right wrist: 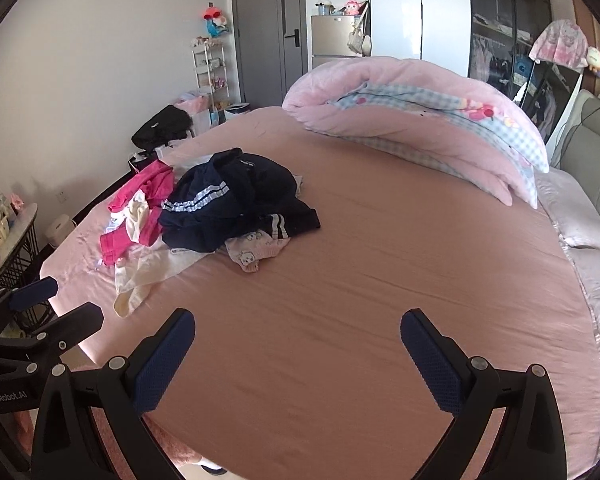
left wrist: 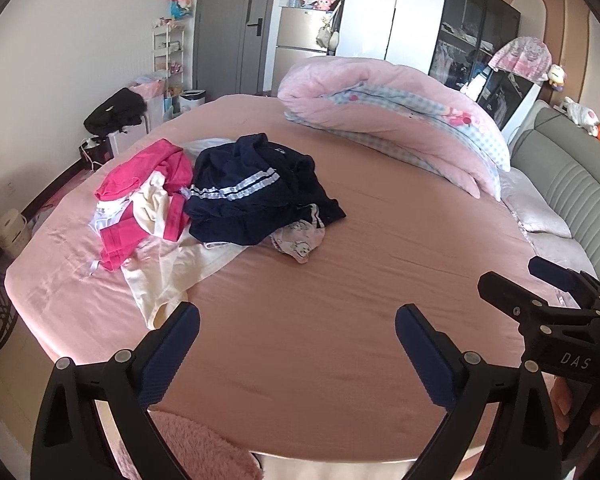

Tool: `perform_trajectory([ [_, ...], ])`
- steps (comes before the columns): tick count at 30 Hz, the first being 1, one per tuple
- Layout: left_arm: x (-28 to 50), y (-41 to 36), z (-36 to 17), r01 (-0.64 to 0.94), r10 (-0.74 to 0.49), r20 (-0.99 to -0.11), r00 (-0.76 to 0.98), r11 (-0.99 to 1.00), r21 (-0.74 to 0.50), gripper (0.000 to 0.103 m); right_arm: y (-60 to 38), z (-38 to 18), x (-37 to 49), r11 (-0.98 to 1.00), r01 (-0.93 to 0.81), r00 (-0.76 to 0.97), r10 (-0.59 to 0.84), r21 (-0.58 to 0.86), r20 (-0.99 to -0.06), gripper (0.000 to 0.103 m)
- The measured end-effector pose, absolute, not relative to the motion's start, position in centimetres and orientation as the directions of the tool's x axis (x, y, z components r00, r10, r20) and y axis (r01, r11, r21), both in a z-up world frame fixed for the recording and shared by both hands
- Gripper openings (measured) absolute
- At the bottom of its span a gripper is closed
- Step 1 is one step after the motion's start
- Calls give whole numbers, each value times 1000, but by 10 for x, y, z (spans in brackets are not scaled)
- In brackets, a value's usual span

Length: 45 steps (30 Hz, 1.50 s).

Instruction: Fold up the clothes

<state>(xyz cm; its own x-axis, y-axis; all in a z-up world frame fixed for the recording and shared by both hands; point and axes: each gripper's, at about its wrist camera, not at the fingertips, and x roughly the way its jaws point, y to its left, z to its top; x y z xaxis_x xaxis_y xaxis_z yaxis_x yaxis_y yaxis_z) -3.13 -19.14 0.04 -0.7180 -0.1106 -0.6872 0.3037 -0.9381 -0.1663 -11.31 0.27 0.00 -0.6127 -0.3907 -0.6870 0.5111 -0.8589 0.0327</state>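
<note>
Left wrist view: crumpled clothes pile (left wrist: 220, 204), no clear axis.

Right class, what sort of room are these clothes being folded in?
A home bedroom: a bed with a pink sheet, a folded pink duvet, and a glass-fronted wardrobe behind.

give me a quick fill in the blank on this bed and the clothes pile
1. The navy garment has ____ stripes.
2. Both the left gripper and the right gripper are ____.
3. The bright pink garment lies to the ____ of the navy one.
4. The folded duvet lies on the ____.

Missing words: white; open; left; bed
</note>
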Motion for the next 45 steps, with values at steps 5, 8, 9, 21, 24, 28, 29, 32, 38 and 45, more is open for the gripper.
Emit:
perform_trajectory([
  [5,-49,-233,-21,394,-158,-712,-685,-901,-180,98,-38,-15,-141,-848,528,-587,-401,43,-703,103],
  [8,-56,-262,-38,453,-188,-740,-646,-874,-173,98,-68,-31,-152,-837,545,-557,-404,48,-725,103],
  [9,-58,-273,-44,473,-198,-749,-632,-864,-171,98,-78,-37,-155,-833,550,-546,-404,49,-734,103],
  [21,-71,-380,-112,615,-224,-834,-504,-771,-165,98,-204,-112,-188,-793,605,-432,-395,64,-811,103],
  [24,-76,-399,-130,641,-216,-851,-479,-749,-170,98,-231,-127,-192,-774,629,-404,-400,67,-822,103],
  [28,-79,-418,-159,670,-181,-875,-448,-717,-194,97,-262,-151,-188,-741,663,-329,-417,107,-848,103],
  [29,-79,-421,-165,679,-178,-881,-438,-708,-194,96,-269,-157,-186,-732,671,-311,-418,114,-854,103],
  [32,-76,-430,-179,697,-169,-889,-425,-688,-202,95,-279,-173,-177,-727,677,-287,-406,116,-868,103],
  [38,-79,-439,-187,664,-100,-876,-472,-694,-278,92,-288,-196,-166,-696,703,-220,-406,145,-887,103],
  [45,-102,-436,-195,624,-76,-887,-456,-738,-258,85,-302,-199,-144,-625,760,-161,-449,179,-879,103],
])
